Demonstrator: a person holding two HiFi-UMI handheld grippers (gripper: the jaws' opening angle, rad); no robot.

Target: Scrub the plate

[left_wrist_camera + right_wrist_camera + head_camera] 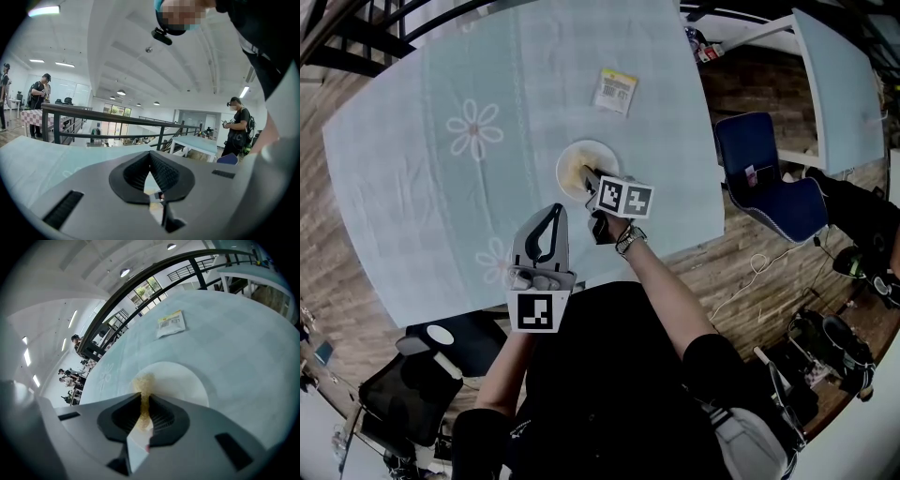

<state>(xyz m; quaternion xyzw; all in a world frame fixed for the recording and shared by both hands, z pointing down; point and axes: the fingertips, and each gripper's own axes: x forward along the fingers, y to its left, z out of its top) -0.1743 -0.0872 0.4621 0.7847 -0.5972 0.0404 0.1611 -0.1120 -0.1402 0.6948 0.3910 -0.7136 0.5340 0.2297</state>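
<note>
A white plate (581,156) sits on the pale blue tablecloth (441,187) near the table's middle. My right gripper (587,176) reaches over the plate's near edge, shut on a thin yellowish scrub pad (144,389) whose far end rests on the plate (187,380). The right gripper (142,401) holds the pad between its dark pads. My left gripper (553,212) is held above the table's near edge, left of the plate, shut and empty. In its own view the left gripper (150,153) points level, at the room rather than the table.
A yellow-and-white packet (616,91) lies on the cloth beyond the plate, also seen as a packet (171,323). A blue chair (764,183) stands right of the table, another table (834,75) beyond it. A dark railing (140,282) runs behind. People (238,129) stand nearby.
</note>
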